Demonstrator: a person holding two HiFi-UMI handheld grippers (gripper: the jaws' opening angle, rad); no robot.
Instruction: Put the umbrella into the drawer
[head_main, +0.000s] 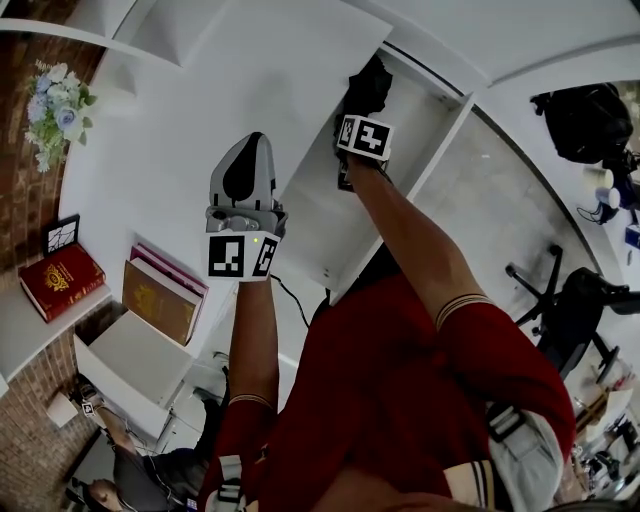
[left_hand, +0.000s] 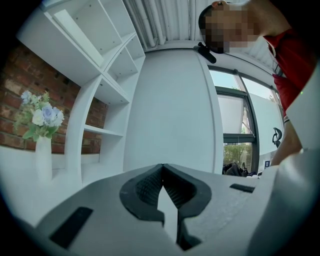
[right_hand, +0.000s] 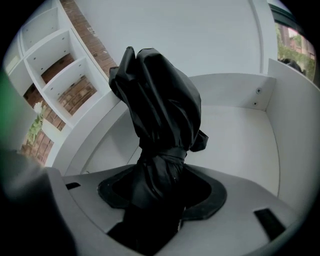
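White cabinet top (head_main: 170, 170) against a brick wall (head_main: 25, 190); white open shelves (left_hand: 107, 75) on the far side, a window (left_hand: 232, 120) to the right. Office chair (head_main: 560, 300) on the floor at right.

Counts: two grippers, one umbrella, one open drawer. One vase of flowers (left_hand: 42, 122) at far left. One small frame (head_main: 62, 233). Books at near left: one red book (head_main: 60, 280), one tan book (head_main: 158, 300), and a pink one (head_main: 170, 268) just behind the tan.

Drawer (right_hand: 240, 145) is pulled out to the right of the cabinet top, white inside. Folded black umbrella (right_hand: 160, 105) is clamped in the right gripper (right_hand: 159, 195) and hangs tilted down over the drawer's inside. Cannot tell if it touches the drawer floor.

Left gripper (left_hand: 161, 167) has its jaws together at the tips with nothing between them; it sits above the cabinet top, left of the drawer.
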